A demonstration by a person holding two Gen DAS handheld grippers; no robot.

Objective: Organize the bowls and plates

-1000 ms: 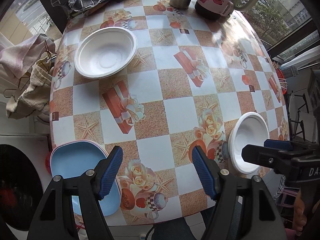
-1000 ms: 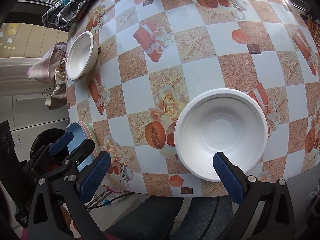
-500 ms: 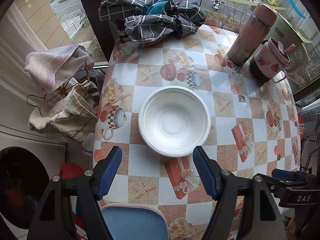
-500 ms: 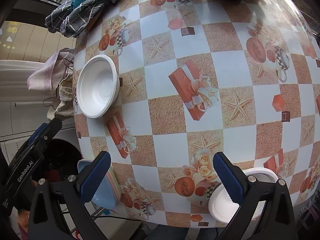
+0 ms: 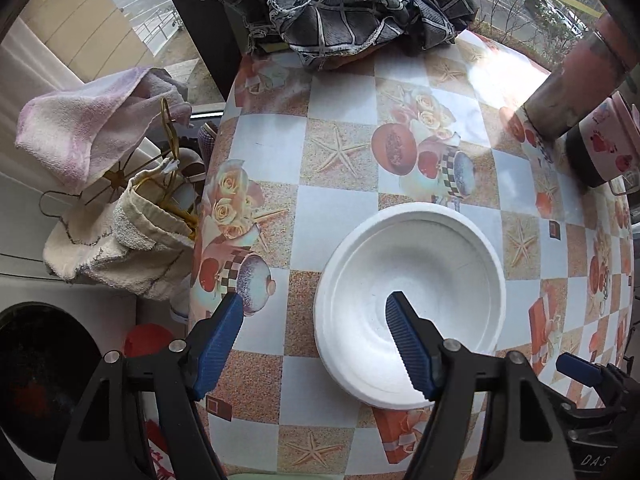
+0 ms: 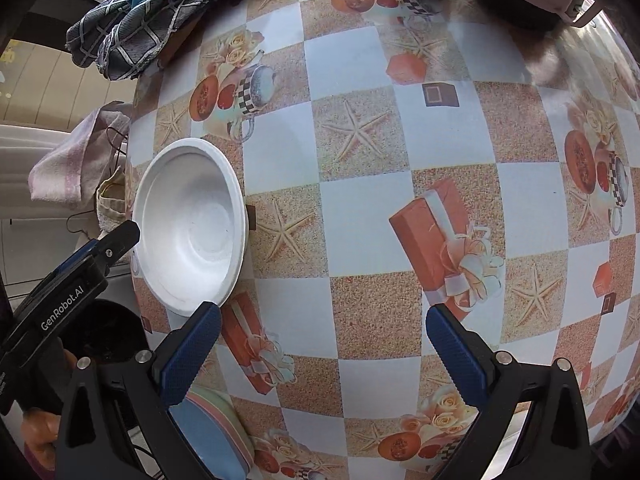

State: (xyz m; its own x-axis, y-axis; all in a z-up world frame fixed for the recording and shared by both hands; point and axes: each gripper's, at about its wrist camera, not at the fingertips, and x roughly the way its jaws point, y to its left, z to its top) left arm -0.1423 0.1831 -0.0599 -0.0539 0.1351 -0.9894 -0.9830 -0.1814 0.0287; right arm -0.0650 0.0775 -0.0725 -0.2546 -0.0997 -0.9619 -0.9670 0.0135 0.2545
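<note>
Bright window daylight, glare on tablecloth [image 5: 500,76], strong fisheye edge distortion.

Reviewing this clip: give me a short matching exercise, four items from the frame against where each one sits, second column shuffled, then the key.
Items:
1. white bowl
2. checked cloth
3. strawberry mug
4. blue plate

Places:
A. table's near edge, under the right gripper's left finger
B. far edge, bunched up
C. far right, beside the metal flask
D. straddled at its near rim by the open left gripper

Pairs: 1-D, 2-B, 3-C, 4-A
</note>
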